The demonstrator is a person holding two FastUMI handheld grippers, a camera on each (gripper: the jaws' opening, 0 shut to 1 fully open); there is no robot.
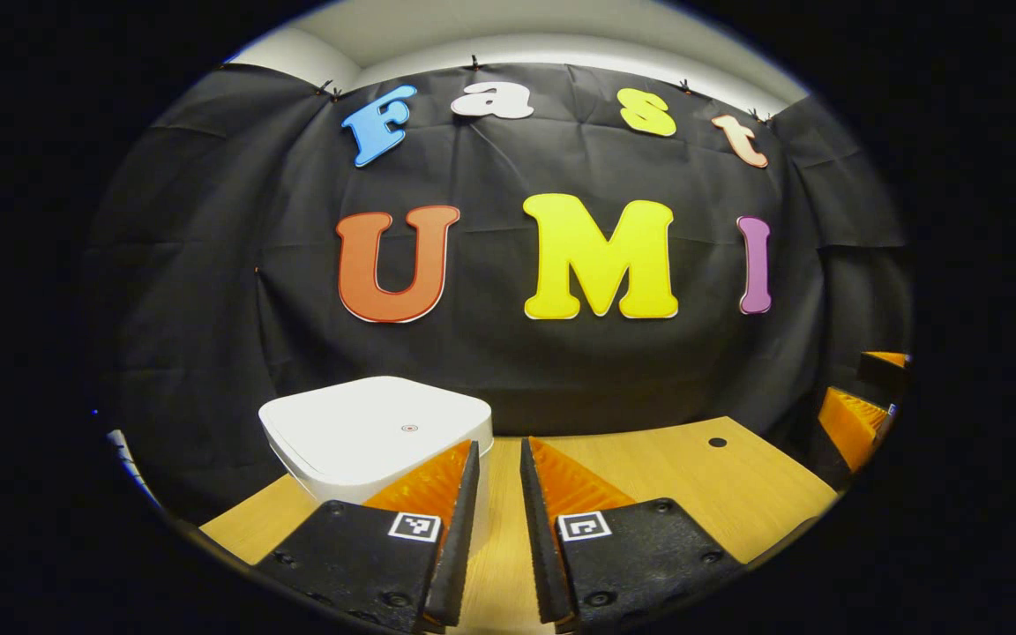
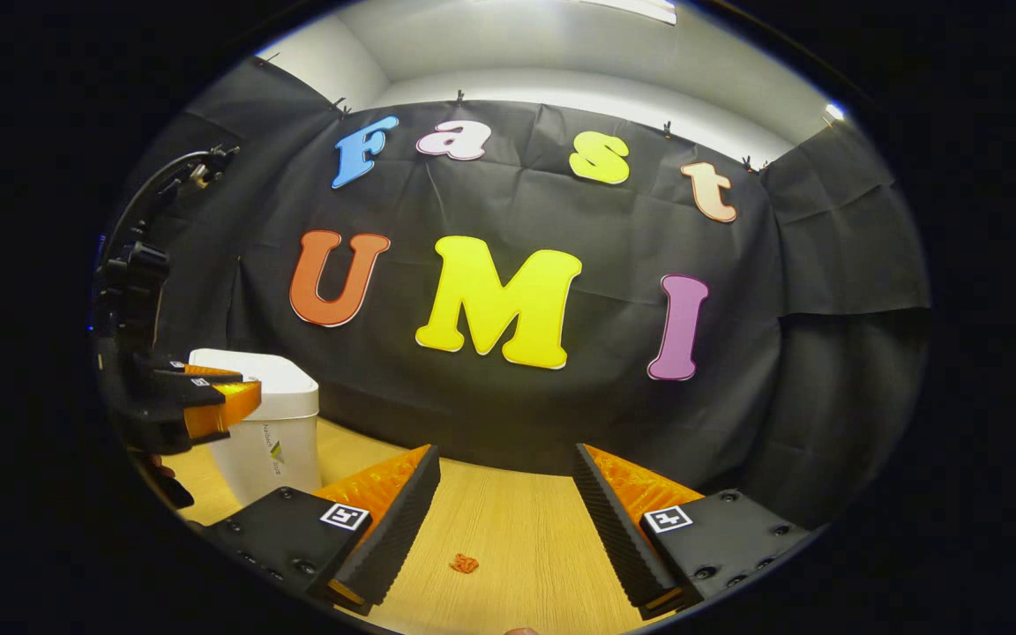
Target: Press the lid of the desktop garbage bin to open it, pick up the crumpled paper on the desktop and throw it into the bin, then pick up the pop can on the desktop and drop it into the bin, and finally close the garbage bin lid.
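The white desktop bin [image 1: 367, 428] stands on the wooden table with its lid down; a small round mark sits on the lid. My left gripper [image 1: 499, 459] hovers just in front of the bin's near right corner, its fingers drawn close with a narrow gap and nothing between them. In the right gripper view the bin [image 2: 270, 432] is at the left, and the left gripper [image 2: 243, 388] hangs at lid height beside it. My right gripper [image 2: 504, 467] stands wide open over the table, holding nothing. A small orange-red crumpled scrap [image 2: 464, 563] lies on the table between its fingers.
The wooden table [image 1: 693, 485] runs back to the black cloth wall and has a small dark hole [image 1: 717, 442] near its far edge. The right gripper [image 1: 856, 423] shows at the right edge of the left gripper view.
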